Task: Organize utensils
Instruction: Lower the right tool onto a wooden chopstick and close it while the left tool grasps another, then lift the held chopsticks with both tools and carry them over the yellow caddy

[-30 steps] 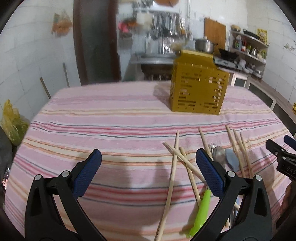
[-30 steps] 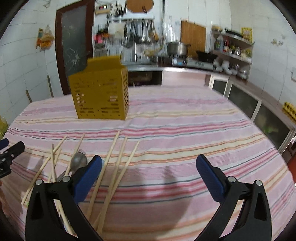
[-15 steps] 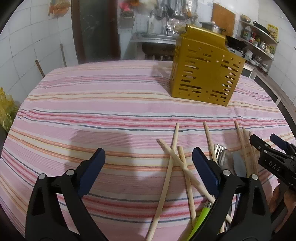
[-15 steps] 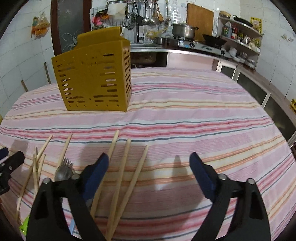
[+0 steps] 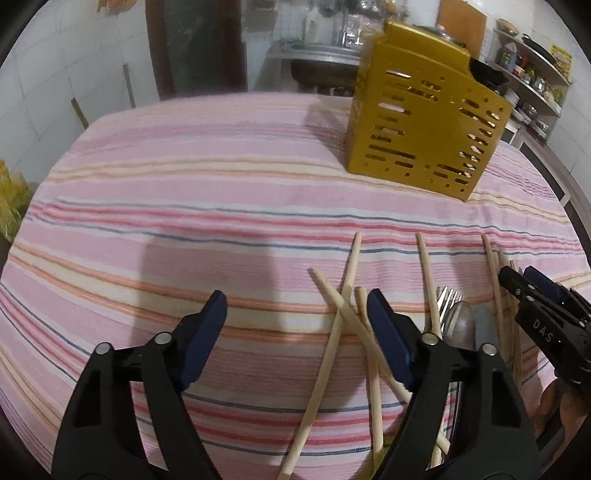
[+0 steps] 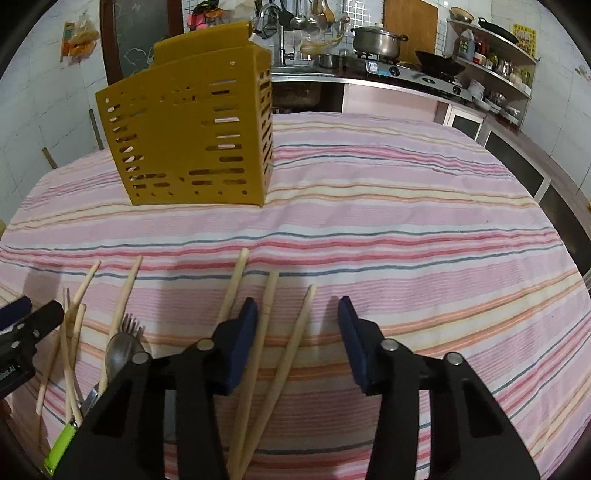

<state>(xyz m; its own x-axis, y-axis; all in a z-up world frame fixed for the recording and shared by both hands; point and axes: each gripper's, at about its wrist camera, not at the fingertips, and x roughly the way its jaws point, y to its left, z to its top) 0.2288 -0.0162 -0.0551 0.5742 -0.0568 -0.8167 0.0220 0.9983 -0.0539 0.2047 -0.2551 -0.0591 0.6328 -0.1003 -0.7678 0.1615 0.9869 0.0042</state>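
Both grippers, left (image 5: 295,306) and right (image 6: 297,314), hang over the striped tablecloth (image 5: 207,206), jaws closing, gripping nothing; two chopsticks (image 6: 286,354) lie between the right one's pads (image 6: 242,339), untouched. Yellow holder (image 6: 192,144) stands upright, well behind. More chopsticks (image 5: 347,288), then spoon (image 6: 120,349) and fork (image 6: 133,326), lie scattered nearer

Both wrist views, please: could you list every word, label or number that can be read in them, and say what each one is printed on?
"DAS": white letters on the black body of the right tool, seen in the left wrist view.
Left tool: white lettering at the picture's edge in the right wrist view, cut off and unreadable.
Yellow sign by the shelves: print too small.
Shelf bottle and stove sticker: blurred.
Yellow utensil holder: no text.
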